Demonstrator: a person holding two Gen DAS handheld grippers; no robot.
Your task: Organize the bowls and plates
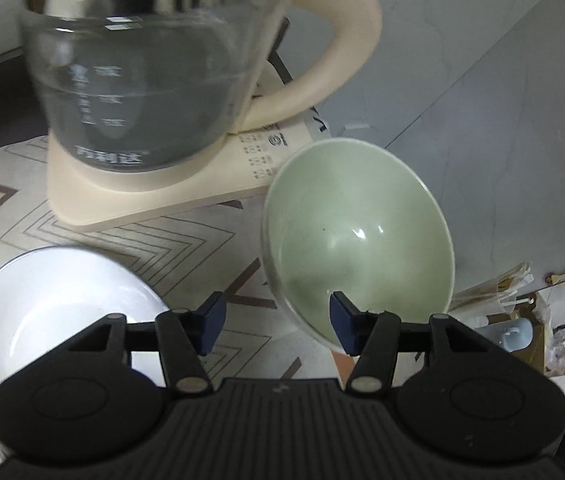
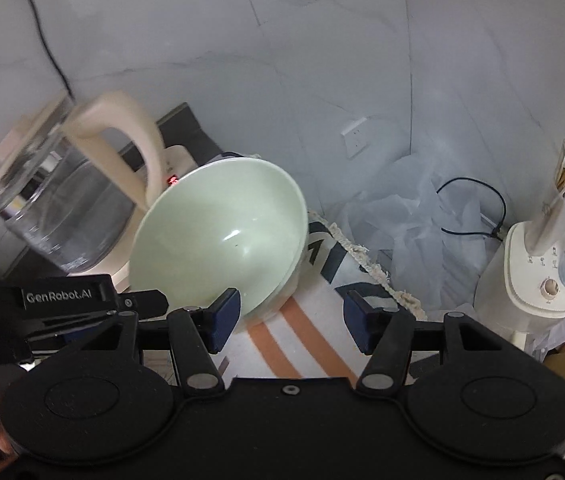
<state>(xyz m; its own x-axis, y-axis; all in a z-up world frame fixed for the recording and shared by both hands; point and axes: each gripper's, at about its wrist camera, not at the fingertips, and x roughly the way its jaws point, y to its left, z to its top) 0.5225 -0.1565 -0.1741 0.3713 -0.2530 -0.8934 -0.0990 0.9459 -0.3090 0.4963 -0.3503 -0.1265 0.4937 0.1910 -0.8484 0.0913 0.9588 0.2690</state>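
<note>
- Through the left wrist camera, my left gripper (image 1: pixel 276 322) fills the bottom of the frame with its jaws spread and nothing pinched; the patterned tablecloth (image 1: pixel 186 252) shows in the gap between the blue pads.
- The green bowl (image 1: pixel 358 240) sits right of centre, tilted toward the lens, and the right-hand pad lies in front of its lower rim. I cannot tell whether the pad touches it.
- A white bowl (image 1: pixel 54 312) lies at lower left, partly hidden by the gripper body.
- A glass kettle (image 1: pixel 142 80) with a cream handle stands on its cream base (image 1: pixel 154 200) across the upper left, just behind both bowls.
- Through the right wrist camera, my right gripper (image 2: pixel 290 320) is at the bottom, its jaws parted with only striped cloth between the pads.
- The green bowl (image 2: pixel 222 240) is at centre left here, and the left-hand pad overlaps its near rim.
- The left gripper (image 2: pixel 62 304) shows at the left edge, beside the bowl.
- The kettle (image 2: pixel 66 200) is in the upper left, blurred.
- A cream appliance (image 2: pixel 534 280) stands at the right edge, off the table, with crumpled plastic sheeting (image 2: pixel 402 220) beside it.
</note>
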